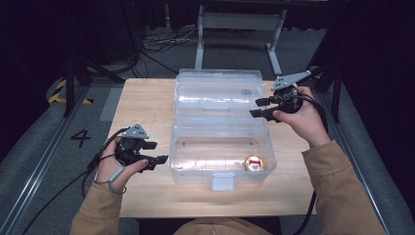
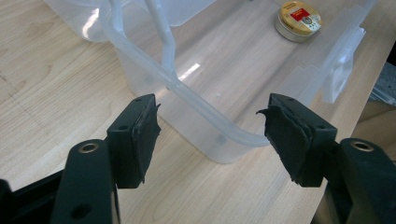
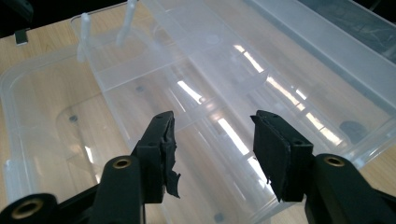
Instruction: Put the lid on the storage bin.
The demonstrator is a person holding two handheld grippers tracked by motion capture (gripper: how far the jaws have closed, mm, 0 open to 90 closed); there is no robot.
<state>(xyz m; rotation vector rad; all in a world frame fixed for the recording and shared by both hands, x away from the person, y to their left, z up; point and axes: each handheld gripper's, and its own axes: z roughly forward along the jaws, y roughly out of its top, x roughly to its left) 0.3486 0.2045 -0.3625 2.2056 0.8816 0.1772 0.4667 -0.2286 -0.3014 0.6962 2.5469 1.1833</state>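
Observation:
A clear plastic box (image 1: pixel 221 147) stands in the middle of the wooden table, its hinged lid (image 1: pixel 218 93) laid open toward the far side. A round gold tin (image 1: pixel 254 163) with a red label lies inside near the front right corner; the same tin (image 2: pixel 298 19) appears in the left gripper view. My left gripper (image 1: pixel 156 152) hovers just left of the box, jaws open and empty, facing the box's corner (image 2: pixel 224 144). My right gripper (image 1: pixel 260 107) hangs at the right side over the open lid (image 3: pixel 261 79), jaws apart with nothing between them.
The table (image 1: pixel 147 112) has bare wood left of the box and along the front edge. A latch tab (image 1: pixel 223 181) juts from the box's front. A metal frame (image 1: pixel 240 29) and cables lie on the floor beyond the table.

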